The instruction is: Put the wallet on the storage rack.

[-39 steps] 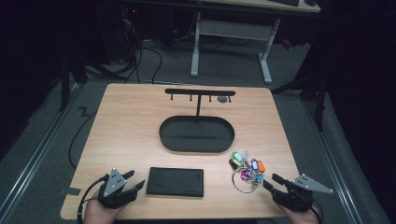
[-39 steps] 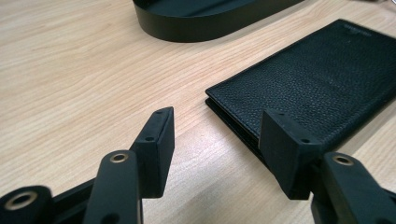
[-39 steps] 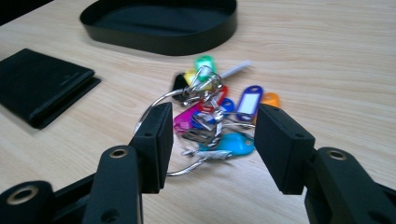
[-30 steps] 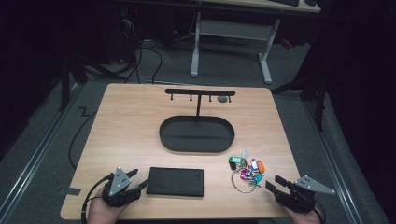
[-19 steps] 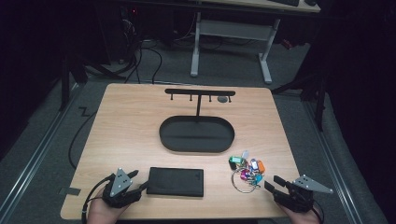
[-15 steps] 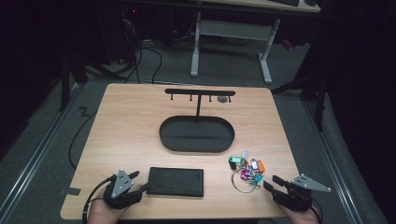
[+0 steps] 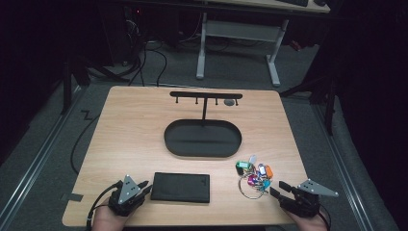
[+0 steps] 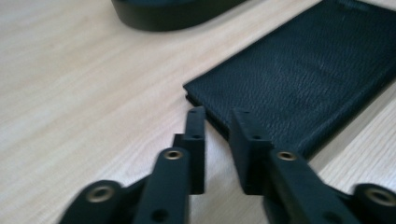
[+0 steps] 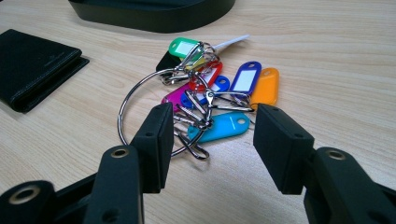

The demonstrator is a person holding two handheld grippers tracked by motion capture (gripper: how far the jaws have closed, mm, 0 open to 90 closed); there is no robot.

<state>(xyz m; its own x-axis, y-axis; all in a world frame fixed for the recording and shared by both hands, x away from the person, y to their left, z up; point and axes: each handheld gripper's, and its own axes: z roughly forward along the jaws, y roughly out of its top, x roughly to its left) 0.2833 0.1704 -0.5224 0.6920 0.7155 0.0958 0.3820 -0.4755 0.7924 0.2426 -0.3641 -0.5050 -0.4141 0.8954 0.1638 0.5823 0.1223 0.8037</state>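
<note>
Left gripper (image 7: 143,186) low at the near-left table edge, held in a hand (image 7: 108,219) entering from the bottom, jaws pointed right toward the flat black textured-leather wallet (image 7: 181,187). Jaws just closed in, now nearly together with a narrow gap, nothing between them. In the left gripper view, gripper (image 8: 217,126) tips just short of the wallet (image 8: 299,79) near corner, right jaw overlapping its edge in the picture; contact not resolvable. Wallet flat on the light wood-grain table (image 7: 130,130), near edge, left of centre.

Right gripper (image 7: 277,188) at the near-right edge, held level and low, jaws pointed left, grey three-cornered plate on top, hand (image 7: 308,224) barely visible beneath. Jaws apart, clamped on nothing. In the right gripper view, gripper (image 9: 210,128) jaws straddling the near side of the large steel key ring with coloured plastic tags (image 9: 205,100): left jaw by the ring loop, right jaw just beside the orange tag, light-blue tag between; no pad pressing seen. Key ring (image 7: 252,175) lying flat on the table, just ahead of the right gripper, right of the wallet.

Farther back: black oval tray (image 7: 202,138) at table centre, black T-shaped hook rack (image 7: 206,95) rising behind it. Tray rim also visible at the top of both gripper views.
</note>
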